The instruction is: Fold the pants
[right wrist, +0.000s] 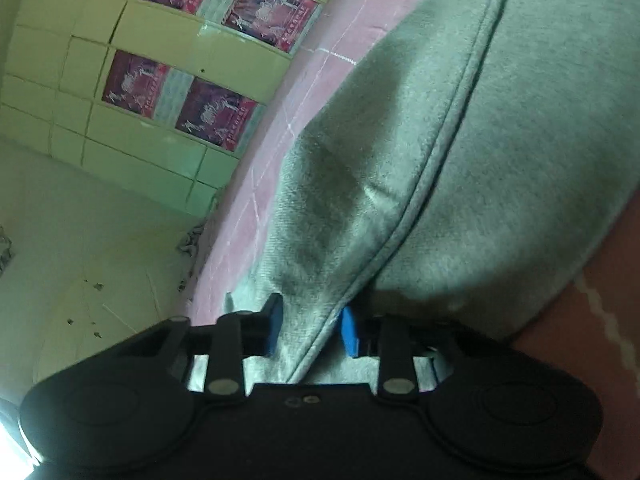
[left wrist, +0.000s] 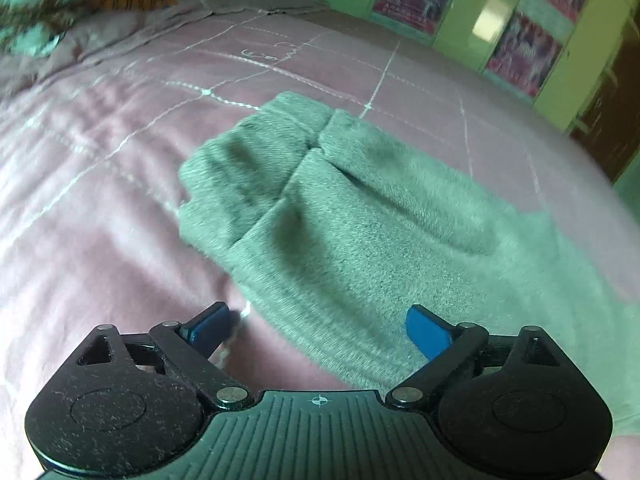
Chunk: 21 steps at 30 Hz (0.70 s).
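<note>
The grey sweatpants lie on the pink bedspread, the two leg cuffs at the far end. My left gripper is open and empty, its blue pads wide apart just above the near edge of the cloth. In the right wrist view the pants fill the frame, with a seam running down to my right gripper. Its blue pads are closed on a fold of the grey fabric and hold it up.
A patterned pillow lies at the head of the bed. Green cupboards with pink posters stand beyond the bed; they also show in the right wrist view. The bed edge and pale floor lie left of the right gripper.
</note>
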Tool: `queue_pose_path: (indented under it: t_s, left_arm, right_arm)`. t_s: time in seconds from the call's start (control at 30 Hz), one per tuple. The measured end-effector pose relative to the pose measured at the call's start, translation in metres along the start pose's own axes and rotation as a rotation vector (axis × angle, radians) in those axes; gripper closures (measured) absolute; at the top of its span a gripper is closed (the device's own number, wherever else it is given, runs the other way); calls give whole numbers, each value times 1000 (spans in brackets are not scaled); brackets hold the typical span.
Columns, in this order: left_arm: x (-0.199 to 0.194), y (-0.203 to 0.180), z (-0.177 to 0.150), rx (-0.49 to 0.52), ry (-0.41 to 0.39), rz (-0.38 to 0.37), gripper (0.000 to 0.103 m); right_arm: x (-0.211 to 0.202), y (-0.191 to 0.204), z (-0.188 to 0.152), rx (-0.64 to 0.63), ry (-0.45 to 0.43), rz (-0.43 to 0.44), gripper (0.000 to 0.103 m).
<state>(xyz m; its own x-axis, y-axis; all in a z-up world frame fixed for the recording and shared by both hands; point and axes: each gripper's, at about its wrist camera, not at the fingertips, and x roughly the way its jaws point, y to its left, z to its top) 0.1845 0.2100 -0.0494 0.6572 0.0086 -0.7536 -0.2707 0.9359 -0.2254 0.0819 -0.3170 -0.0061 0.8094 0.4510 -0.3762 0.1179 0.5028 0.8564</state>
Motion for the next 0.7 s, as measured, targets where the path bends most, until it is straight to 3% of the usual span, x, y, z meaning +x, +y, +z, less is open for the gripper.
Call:
queue_pose_path:
  t_s: [0.03,0.2,0.33,0.4,0.43,0.5,0.57,0.7]
  left_arm:
    - [1,-1,0,-2,0,5,9]
    - [0,2,-4,9,-17,-14,9]
    - [-1,1,-7,31,-32,-13,8]
    - [-2,0,-10,36,-40,-17,7]
    - [-2,0,-11,43,-42,-18,6]
    - [-1,0,-13,50,-51,-25,4]
    - [-1,-1,-16,55,-67,-29,1]
    - [-3,-3,-23,54,-99,-19,0]
  right_arm:
    - [2,1,0,-18,5,-28,99]
    - [-24,12,-17,-141,-44,-59,99]
    - [-29,1,-27,-174,28,-78,99]
    - [-32,-1,-11,-119,37,-42,85]
    - [-37,3,-4,-131,6,-40,67]
    - [-51,8,8,-172,-77,-49,57]
    - [-57,1,23,-150,-111,-92,62]
    - [-52,-20,49,-80,-98,-162,91]
